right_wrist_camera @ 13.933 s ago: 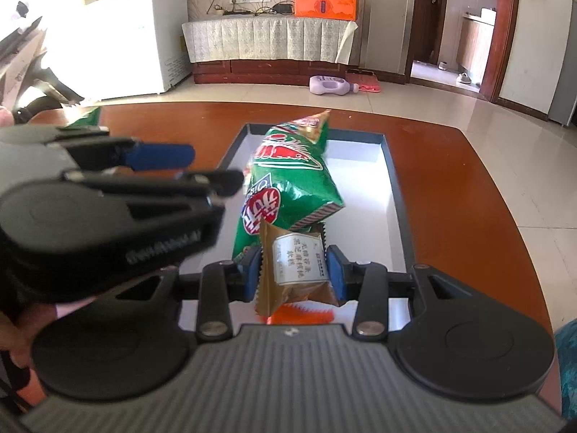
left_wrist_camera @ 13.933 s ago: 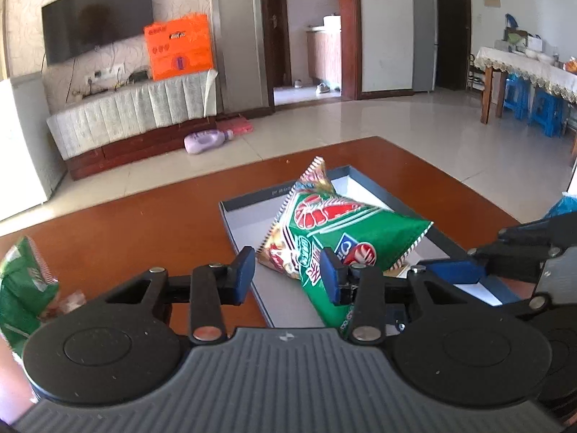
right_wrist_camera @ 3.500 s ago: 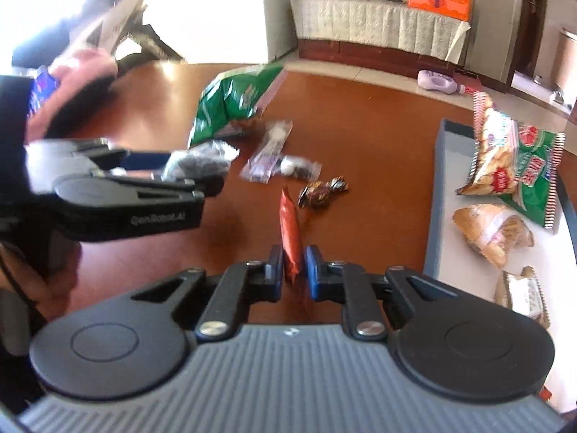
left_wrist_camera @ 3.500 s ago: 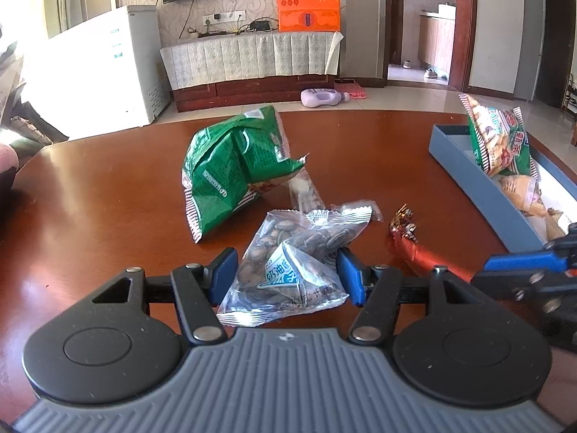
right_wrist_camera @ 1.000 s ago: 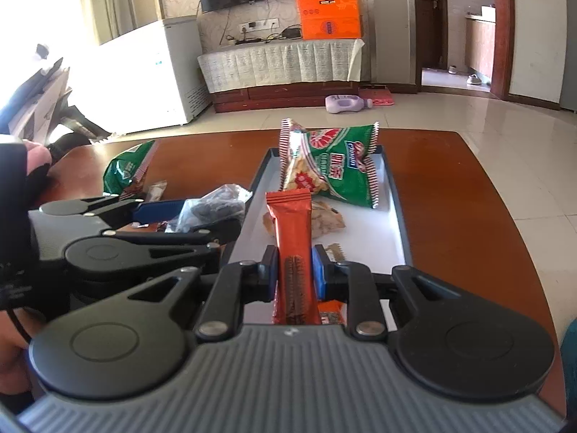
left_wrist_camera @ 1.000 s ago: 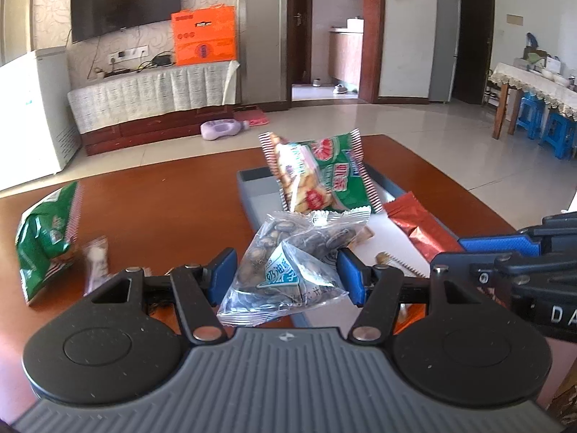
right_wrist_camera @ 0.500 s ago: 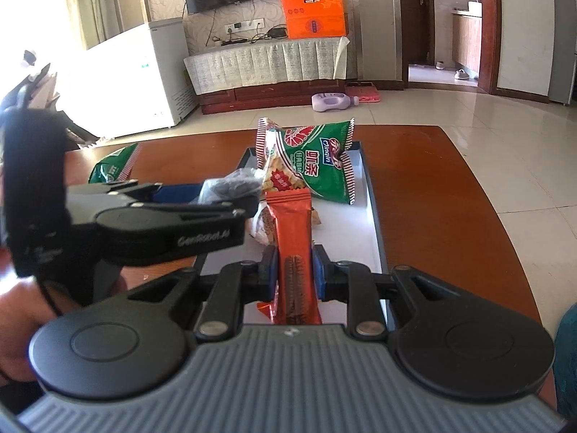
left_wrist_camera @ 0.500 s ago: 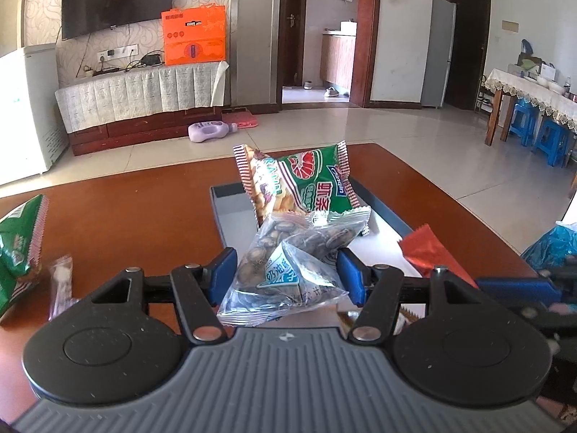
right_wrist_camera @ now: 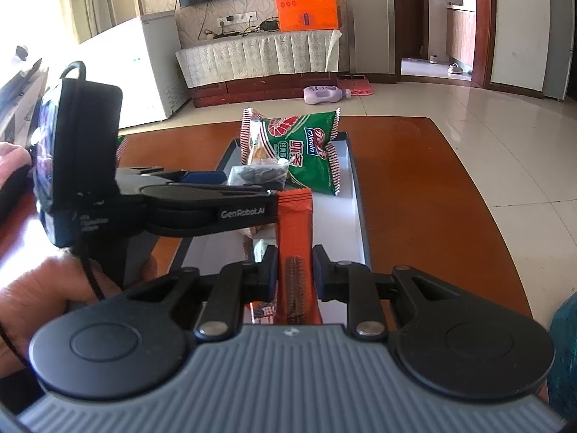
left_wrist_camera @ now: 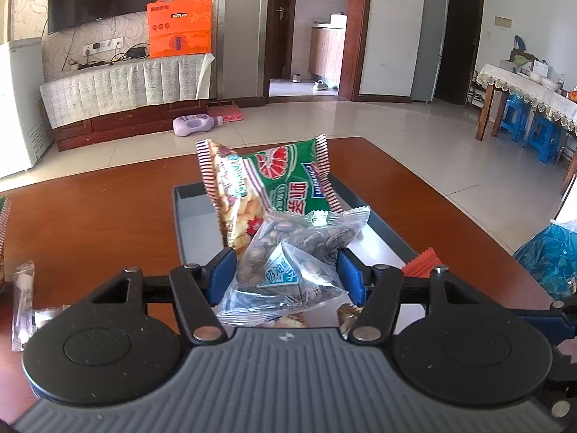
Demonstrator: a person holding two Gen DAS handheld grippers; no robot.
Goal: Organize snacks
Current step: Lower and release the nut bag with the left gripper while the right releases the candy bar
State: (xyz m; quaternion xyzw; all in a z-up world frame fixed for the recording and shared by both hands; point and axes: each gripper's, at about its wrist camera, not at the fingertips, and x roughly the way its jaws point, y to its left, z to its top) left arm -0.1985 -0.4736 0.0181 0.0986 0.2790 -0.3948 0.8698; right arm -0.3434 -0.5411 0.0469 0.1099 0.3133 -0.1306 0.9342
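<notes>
Left wrist view shows my left tool (left_wrist_camera: 286, 270) clamped on the clear crinkly plastic pouch of dark seeds (left_wrist_camera: 288, 263), its blue pads (left_wrist_camera: 223, 270) pressing both sides of the bag so it hangs above the near end of the shallow grey-walled tray with a white floor (left_wrist_camera: 375, 216). I carry it there because the tray is where the snacks collect: the green shrimp-cracker bag with a red-striped edge (left_wrist_camera: 288, 184) already leans at the far end. Across the glossy reddish-brown wooden table (left_wrist_camera: 90, 209), a small clear wrapper (left_wrist_camera: 23, 299) waits outside the tray, so I judge the sorting unfinished.

Right wrist view has my right tool (right_wrist_camera: 295, 270) pinched nearly closed on the flat orange-red foil stick packet (right_wrist_camera: 294, 227), held upright over the tray's near floor, beside the left tool's arm, ready for release.
</notes>
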